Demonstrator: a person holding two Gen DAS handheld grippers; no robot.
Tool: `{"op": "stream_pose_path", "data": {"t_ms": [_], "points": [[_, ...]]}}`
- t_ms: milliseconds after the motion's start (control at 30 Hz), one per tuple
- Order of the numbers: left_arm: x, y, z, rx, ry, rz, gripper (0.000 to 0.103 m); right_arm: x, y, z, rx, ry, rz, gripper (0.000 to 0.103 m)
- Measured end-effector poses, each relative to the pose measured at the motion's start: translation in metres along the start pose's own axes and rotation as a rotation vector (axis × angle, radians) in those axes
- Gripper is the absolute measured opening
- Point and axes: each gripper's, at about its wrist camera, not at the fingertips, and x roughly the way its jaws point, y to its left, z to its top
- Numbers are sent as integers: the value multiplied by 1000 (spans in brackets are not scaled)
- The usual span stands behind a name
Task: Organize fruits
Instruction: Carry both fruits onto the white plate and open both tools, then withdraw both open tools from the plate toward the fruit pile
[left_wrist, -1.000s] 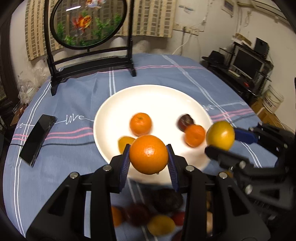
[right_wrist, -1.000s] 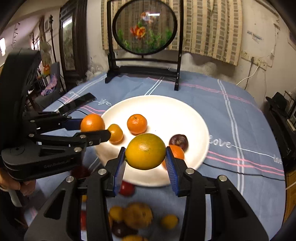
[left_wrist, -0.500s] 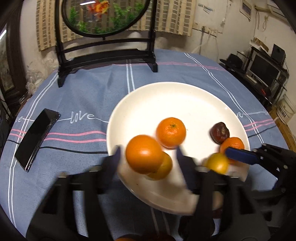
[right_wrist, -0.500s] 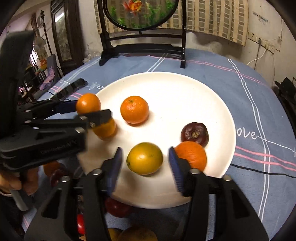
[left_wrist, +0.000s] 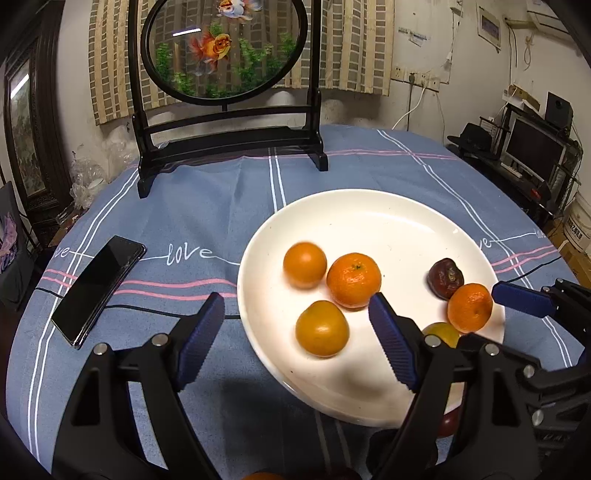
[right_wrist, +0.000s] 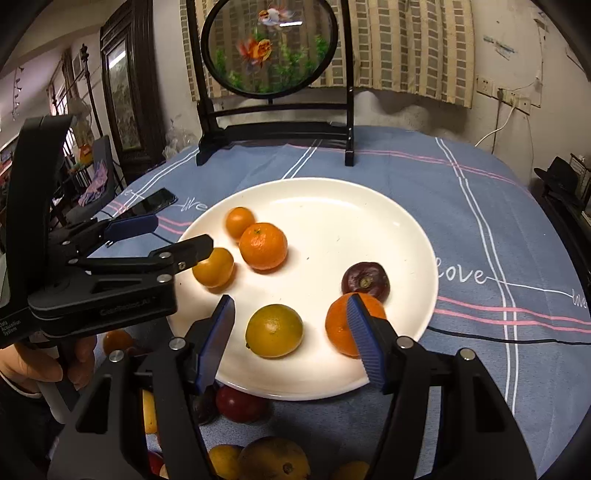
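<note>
A white plate (left_wrist: 369, 206) (right_wrist: 369, 206) holds several fruits. In the left wrist view I see a small orange (left_wrist: 304, 264), a mandarin (left_wrist: 353, 280), a yellow-orange fruit (left_wrist: 322, 328), a dark purple fruit (left_wrist: 446, 278) and another orange (left_wrist: 470, 307). My left gripper (left_wrist: 297, 330) is open and empty over the plate's near-left rim. My right gripper (right_wrist: 291, 332) is open, with a yellow-green citrus (right_wrist: 274, 330) lying on the plate between its jaws. The left gripper also shows in the right wrist view (right_wrist: 162, 236).
Several loose fruits (right_wrist: 258, 458) lie on the blue tablecloth in front of the plate, with a red one (right_wrist: 240, 404) by the rim. A black phone (left_wrist: 98, 286) lies at the left. A goldfish screen on a black stand (left_wrist: 229, 144) stands behind. A black cable (right_wrist: 517, 338) runs at the right.
Both grippers opened and let their fruit go onto the plate: the left its orange, the right its yellow-green citrus. Both grippers have since drawn back a little.
</note>
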Motion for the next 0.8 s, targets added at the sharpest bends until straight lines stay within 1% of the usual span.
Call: {"op": "stream_pose_path", "data": {"t_ms": [133, 233, 333, 367, 433, 500, 633, 700, 800], "points": [[-1, 1, -1, -6, -1, -4, 85, 2, -3, -1, 5, 8, -10, 63], [-2, -2, -4, 10, 8, -3, 85, -1, -2, -2, 7, 1, 5, 63], [-10, 2, -10, -1, 49, -35, 85, -2, -6, -2, 20, -4, 11, 63], [-17, 6, -13, -14, 46, -41, 85, -1, -9, -3, 30, -2, 11, 63], [-34, 13, -22, -35, 30, -54, 90, -1, -12, -3, 46, 0, 18, 63], [-45, 16, -31, -31, 28, -59, 90, -1, -12, -4, 48, 3, 22, 63], [-59, 16, -55, 24, 59, -28, 90, -6, -14, -6, 65, -18, 21, 63], [-66, 22, -64, 21, 70, -28, 90, -17, -17, -11, 88, -59, 23, 63], [-77, 33, -77, 0, 87, -21, 90, -29, -22, -25, 140, -63, 18, 63]]}}
